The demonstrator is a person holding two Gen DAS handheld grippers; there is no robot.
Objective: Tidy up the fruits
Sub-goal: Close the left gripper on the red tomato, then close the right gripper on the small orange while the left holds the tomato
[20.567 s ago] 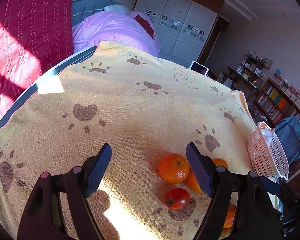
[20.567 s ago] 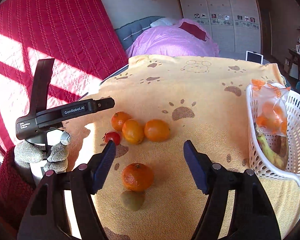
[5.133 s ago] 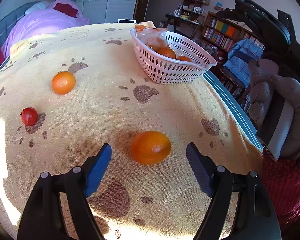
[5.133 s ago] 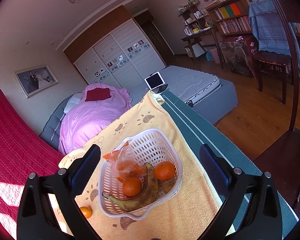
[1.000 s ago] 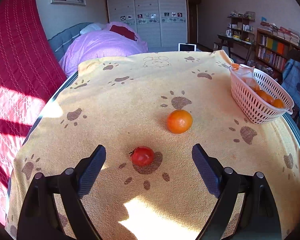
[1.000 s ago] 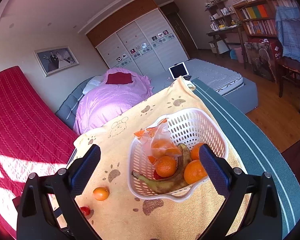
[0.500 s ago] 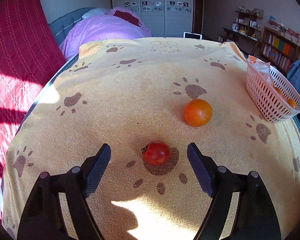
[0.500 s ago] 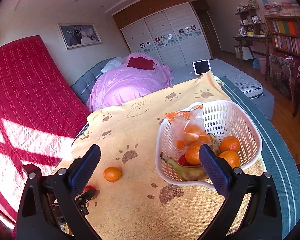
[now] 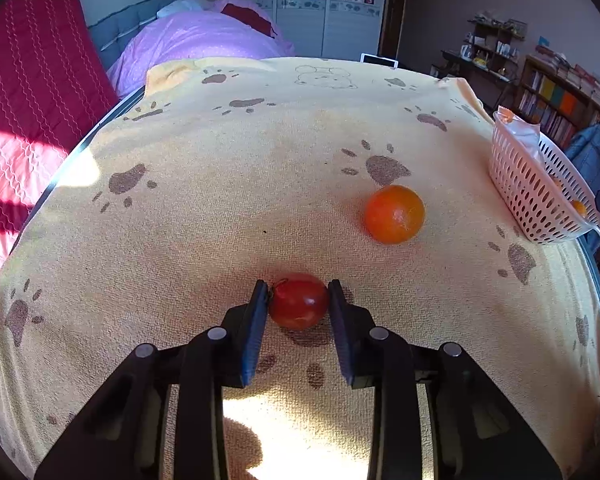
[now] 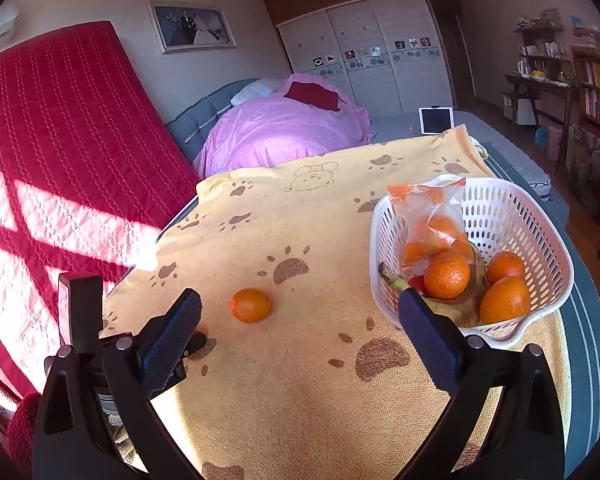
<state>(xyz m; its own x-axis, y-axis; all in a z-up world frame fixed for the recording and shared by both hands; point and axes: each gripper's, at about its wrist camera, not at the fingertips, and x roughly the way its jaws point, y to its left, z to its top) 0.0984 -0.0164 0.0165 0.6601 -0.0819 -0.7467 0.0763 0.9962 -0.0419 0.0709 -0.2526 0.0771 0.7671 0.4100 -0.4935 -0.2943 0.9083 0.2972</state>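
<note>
progress: i judge the sort mostly done. the white basket (image 10: 548,248) already holds several oranges, a banana (image 10: 452,304), something small and red, and a plastic bag (image 10: 428,216) with more orange fruit.
left to do: two pieces are out on the paw-print blanket (image 9: 228,208) over the table: one red tomato (image 9: 299,306) and one loose orange (image 9: 395,214).
left claw: i've got the left claw (image 9: 299,300) down at blanket level, narrowed onto the tomato, a pad touching each side. reads as gripped, not lifted; it looks to sit on the cloth.
tomato vs claw: centred between the tips, stem end toward the left pad, front of the fruit poking just past the fingertips.
orange vs left claw: ahead and to the right of it, apart from the tomato, between tomato and basket.
basket vs left claw: far right edge of the left view, well apart from the grip.
right claw: the right claw (image 10: 300,344) is wide and empty, held above the table, looking down over blanket and basket.
right view check: orange (image 10: 251,305) lies ahead between its fingers, nearer the left one; tomato hidden behind that finger, i can't confirm it from here.
next, my read: lift the tomato, carry it right to the basket, then the orange.
risk: soft skin, so go easy on the squeeze.
</note>
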